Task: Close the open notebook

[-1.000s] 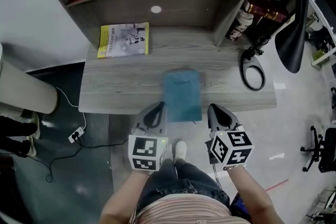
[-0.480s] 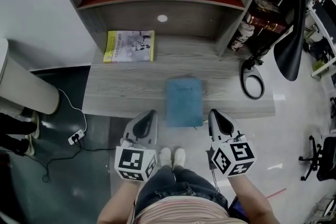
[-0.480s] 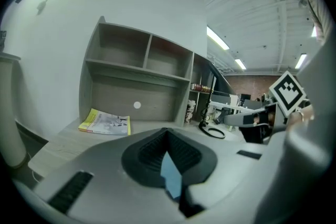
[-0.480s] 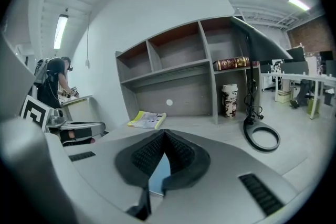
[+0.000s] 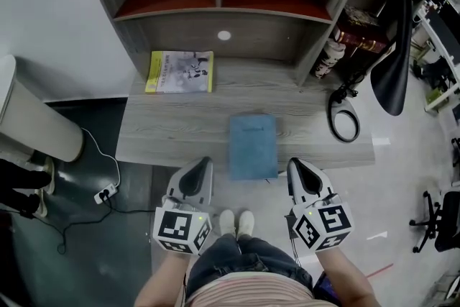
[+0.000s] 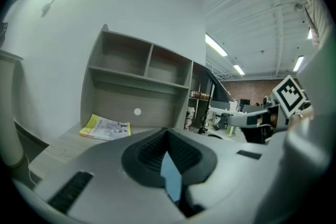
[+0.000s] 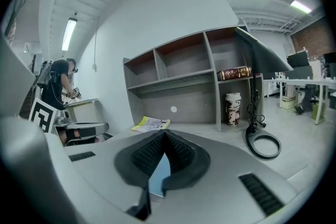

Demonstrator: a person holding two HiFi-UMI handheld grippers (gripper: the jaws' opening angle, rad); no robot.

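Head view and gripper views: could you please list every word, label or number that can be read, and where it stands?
No text is legible.
Yellow booklet: print along its yellow edge, too blurred.
Blue notebook: faint cover mark, too small.
Patterned can: label blurred.
Left gripper and right gripper: square marker patterns only, no words.

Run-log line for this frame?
notebook: closed, flat on desk | left gripper: shut, empty, clear of notebook | right gripper: shut, empty, clear of notebook | task: looks done
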